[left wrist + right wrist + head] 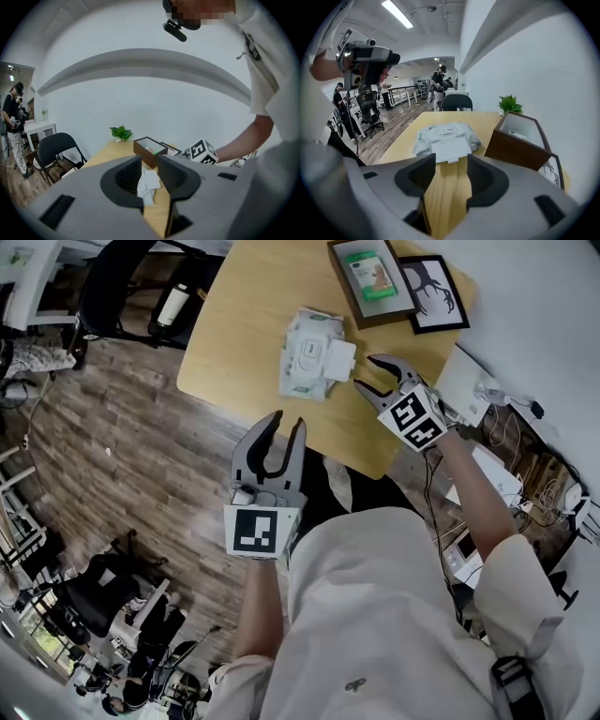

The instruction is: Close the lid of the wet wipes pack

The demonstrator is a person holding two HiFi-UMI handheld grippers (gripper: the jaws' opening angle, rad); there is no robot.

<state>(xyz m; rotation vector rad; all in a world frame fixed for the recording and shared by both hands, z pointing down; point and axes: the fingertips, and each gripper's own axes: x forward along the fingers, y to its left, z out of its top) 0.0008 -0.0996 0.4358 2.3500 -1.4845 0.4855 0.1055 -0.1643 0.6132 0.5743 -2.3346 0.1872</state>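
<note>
Wooden worktop point(244, 343), picture frame point(345, 282), wet wipes pack point(305, 357) beside it with lid point(339, 360) flipped open.
Approach step: the right claw point(366, 371), jaws apart and empty, hovers beside the lid and must next fold it shut. The left claw point(288, 420), likewise apart, hangs off the near edge. The frame crowds the far side.

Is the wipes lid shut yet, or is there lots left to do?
Nothing is done yet: the wet wipes pack lies on the table with its lid flipped open. In hand: the right claw is open and empty, close to the lid but not touching it. The left claw is open and empty near the table's edge. Left to do: press the lid shut.
</note>
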